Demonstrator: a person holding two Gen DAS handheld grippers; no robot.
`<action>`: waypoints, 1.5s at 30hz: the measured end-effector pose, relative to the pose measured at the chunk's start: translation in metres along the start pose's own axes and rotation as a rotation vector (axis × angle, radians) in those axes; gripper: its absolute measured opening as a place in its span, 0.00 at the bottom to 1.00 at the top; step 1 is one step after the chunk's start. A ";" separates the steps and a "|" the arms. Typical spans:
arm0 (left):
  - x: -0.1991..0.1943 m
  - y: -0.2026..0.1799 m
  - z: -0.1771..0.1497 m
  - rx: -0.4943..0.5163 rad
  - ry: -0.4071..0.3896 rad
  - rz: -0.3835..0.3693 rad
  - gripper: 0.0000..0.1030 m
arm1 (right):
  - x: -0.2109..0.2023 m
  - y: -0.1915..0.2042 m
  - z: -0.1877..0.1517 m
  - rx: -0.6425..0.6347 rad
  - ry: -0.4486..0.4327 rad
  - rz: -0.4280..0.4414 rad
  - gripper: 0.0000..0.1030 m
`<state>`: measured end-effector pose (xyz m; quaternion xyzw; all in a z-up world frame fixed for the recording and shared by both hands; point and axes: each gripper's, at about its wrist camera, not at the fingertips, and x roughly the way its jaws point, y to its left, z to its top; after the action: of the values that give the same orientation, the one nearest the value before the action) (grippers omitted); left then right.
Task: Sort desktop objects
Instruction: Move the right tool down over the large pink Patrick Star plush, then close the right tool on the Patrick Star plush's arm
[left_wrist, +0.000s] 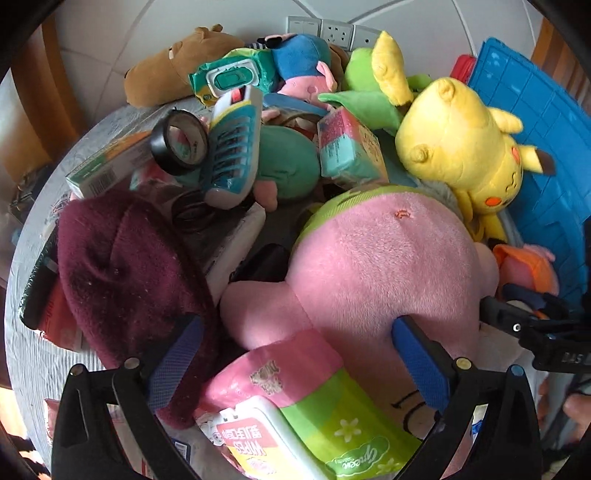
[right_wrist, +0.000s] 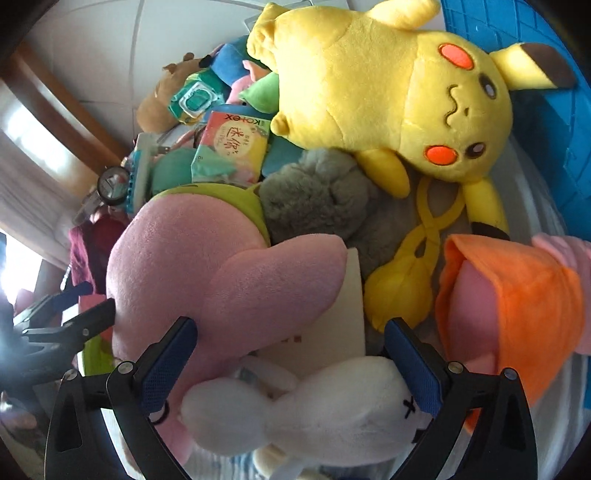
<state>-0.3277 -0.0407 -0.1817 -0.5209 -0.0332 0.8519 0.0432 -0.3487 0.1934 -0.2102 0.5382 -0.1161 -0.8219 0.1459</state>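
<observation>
A cluttered pile of toys and packs covers the desk. My left gripper (left_wrist: 295, 325) is open above a pink-and-green wipes pack (left_wrist: 295, 410), between a maroon knit hat (left_wrist: 125, 273) and a big pink plush (left_wrist: 369, 258). In the right wrist view the big pink plush (right_wrist: 207, 273) lies left of centre. My right gripper (right_wrist: 291, 328) is open over a white plush (right_wrist: 332, 410) and a white box (right_wrist: 332, 317). A yellow Pikachu plush (left_wrist: 461, 147) (right_wrist: 388, 92) lies against the blue crate (left_wrist: 535, 129) (right_wrist: 535, 74). Nothing is held.
Further back lie a tape roll (left_wrist: 181, 144), a teal-and-white plastic pack (left_wrist: 232, 147), a tissue pack (left_wrist: 347, 147), a green wipes pack (left_wrist: 232, 77), brown (left_wrist: 166, 62) and green plushes (left_wrist: 369, 85). An orange-and-pink plush (right_wrist: 517, 306), a grey furry item (right_wrist: 325, 195) and a yellow strap toy (right_wrist: 413, 258) sit right.
</observation>
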 end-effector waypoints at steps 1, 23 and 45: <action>-0.001 0.001 0.003 -0.014 -0.007 0.004 1.00 | 0.000 0.000 0.001 -0.003 0.003 0.005 1.00; 0.011 -0.015 0.018 0.340 0.032 -0.192 1.00 | -0.013 0.041 -0.036 0.156 -0.102 -0.046 0.99; 0.055 -0.026 0.014 0.344 0.103 -0.335 1.00 | 0.014 0.030 -0.010 0.107 -0.081 -0.016 1.00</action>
<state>-0.3644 -0.0094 -0.2210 -0.5360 0.0285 0.7981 0.2737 -0.3416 0.1600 -0.2151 0.5125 -0.1615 -0.8367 0.1056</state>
